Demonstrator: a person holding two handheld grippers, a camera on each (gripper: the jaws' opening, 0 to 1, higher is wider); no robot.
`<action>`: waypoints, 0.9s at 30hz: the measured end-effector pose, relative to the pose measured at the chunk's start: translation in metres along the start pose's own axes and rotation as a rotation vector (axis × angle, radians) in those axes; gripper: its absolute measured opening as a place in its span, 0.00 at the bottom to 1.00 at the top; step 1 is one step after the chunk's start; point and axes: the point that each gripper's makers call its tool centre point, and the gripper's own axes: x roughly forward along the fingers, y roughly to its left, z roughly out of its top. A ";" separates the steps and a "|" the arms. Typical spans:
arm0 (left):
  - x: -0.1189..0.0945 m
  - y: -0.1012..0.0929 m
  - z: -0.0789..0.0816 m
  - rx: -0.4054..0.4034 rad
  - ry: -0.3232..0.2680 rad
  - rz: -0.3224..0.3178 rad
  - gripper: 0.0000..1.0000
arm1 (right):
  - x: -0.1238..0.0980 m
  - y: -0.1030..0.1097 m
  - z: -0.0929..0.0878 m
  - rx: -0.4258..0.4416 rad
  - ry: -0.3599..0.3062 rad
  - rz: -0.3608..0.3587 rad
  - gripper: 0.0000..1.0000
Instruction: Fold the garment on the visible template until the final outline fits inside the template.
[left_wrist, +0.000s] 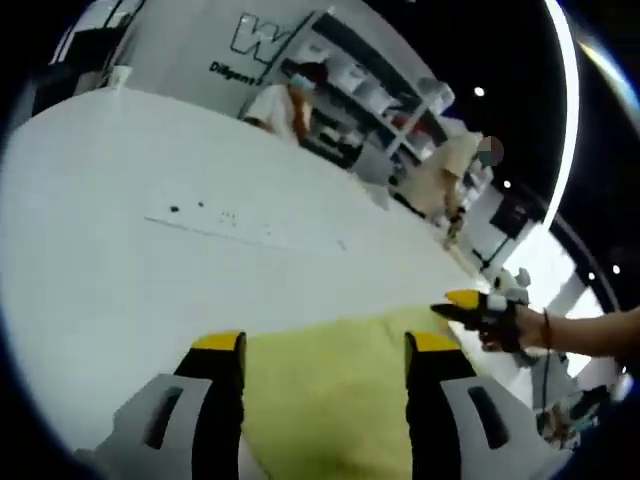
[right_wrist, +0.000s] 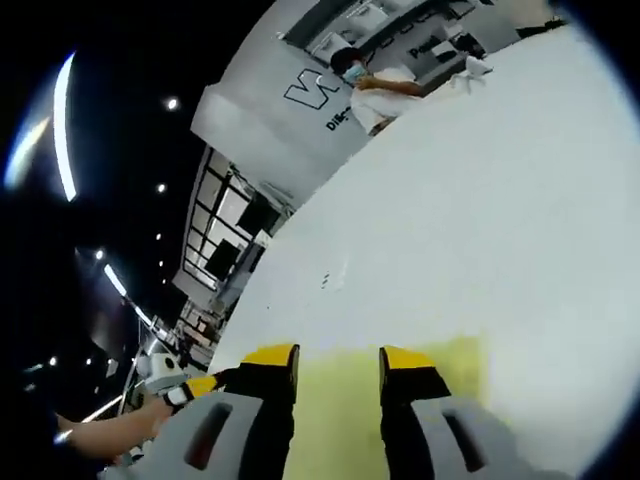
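A pale yellow garment (left_wrist: 330, 400) lies flat on the white table (left_wrist: 120, 260), its far edge just past my left gripper (left_wrist: 324, 345). That gripper's yellow-tipped jaws stand wide apart over the cloth, open and holding nothing. Beyond the garment a faint thin outline with small dark marks (left_wrist: 240, 228) shows on the tabletop. My right gripper (left_wrist: 470, 303) comes in from the right, held by a hand near the cloth's right edge. In the right gripper view the garment (right_wrist: 450, 365) lies under and between that gripper's (right_wrist: 338, 358) parted jaws. The left gripper (right_wrist: 200, 385) enters there from the left.
Bare white tabletop (right_wrist: 480, 200) stretches far beyond the cloth, with small dark marks (right_wrist: 330, 280) on it. A person (left_wrist: 290, 100) sits at the table's far edge, and another person (left_wrist: 455, 165) stands by shelving further right.
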 end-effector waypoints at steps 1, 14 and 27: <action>-0.001 0.001 0.000 0.004 0.003 0.001 0.56 | -0.001 0.000 0.001 0.003 -0.005 0.000 0.25; -0.054 -0.012 -0.022 0.098 0.022 -0.029 0.54 | -0.068 -0.010 -0.009 0.011 -0.031 0.000 0.19; -0.114 -0.035 -0.071 0.047 -0.006 -0.041 0.54 | -0.143 -0.003 -0.057 -0.004 -0.051 0.015 0.19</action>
